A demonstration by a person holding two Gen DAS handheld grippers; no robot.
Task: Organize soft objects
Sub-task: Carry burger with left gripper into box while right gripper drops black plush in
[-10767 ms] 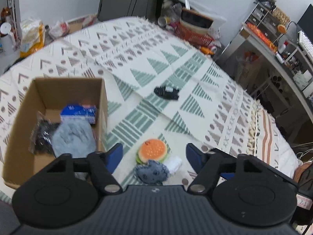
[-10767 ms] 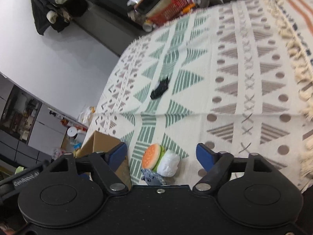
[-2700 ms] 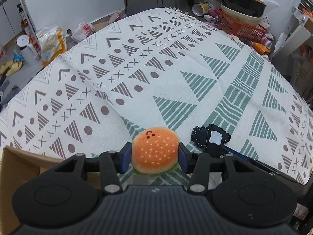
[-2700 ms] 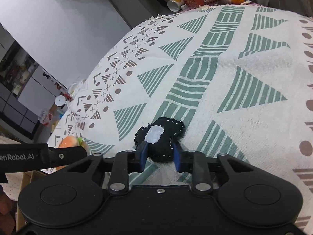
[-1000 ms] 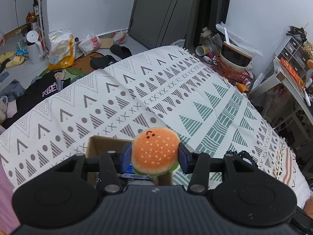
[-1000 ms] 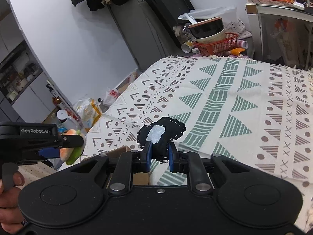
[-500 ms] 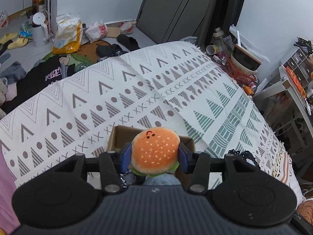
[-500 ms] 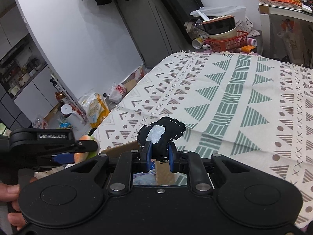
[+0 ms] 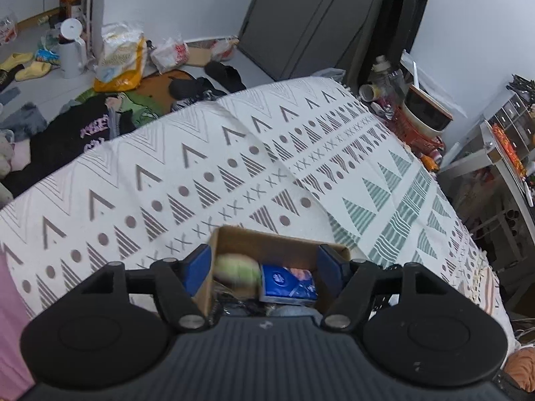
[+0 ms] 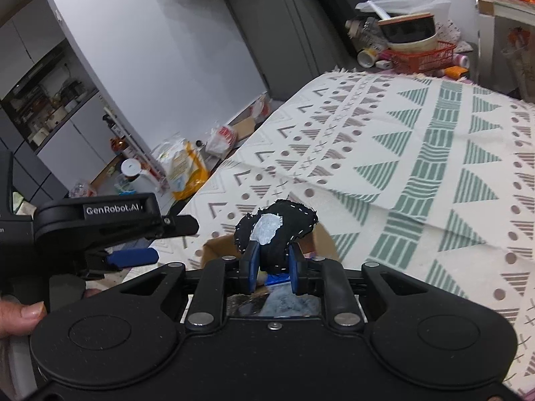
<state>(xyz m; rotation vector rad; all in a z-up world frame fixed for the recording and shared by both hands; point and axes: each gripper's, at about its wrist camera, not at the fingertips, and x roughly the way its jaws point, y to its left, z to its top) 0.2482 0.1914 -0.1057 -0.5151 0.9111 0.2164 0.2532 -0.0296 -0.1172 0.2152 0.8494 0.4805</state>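
Currently the left tool (image 9: 264, 265) hangs wide open and empty above the cardboard box (image 9: 281, 244) on the bed (image 9: 234, 180); a blurred green-and-pale soft toy (image 9: 237, 269) sits inside the box's near-left corner. The right tool (image 10: 272, 264) is clamped on the black fabric piece (image 10: 276, 224), directly above and slightly behind the box opening, pitched downward. The release point lies straight below, so the right tool is the nearer one.

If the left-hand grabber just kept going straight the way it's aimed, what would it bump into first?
Most likely the cardboard box lying on the patterned blanket. The left gripper is open and aimed into it, so it would probably meet the blurred greenish soft toy or the blue packet inside; depth is hard to judge.
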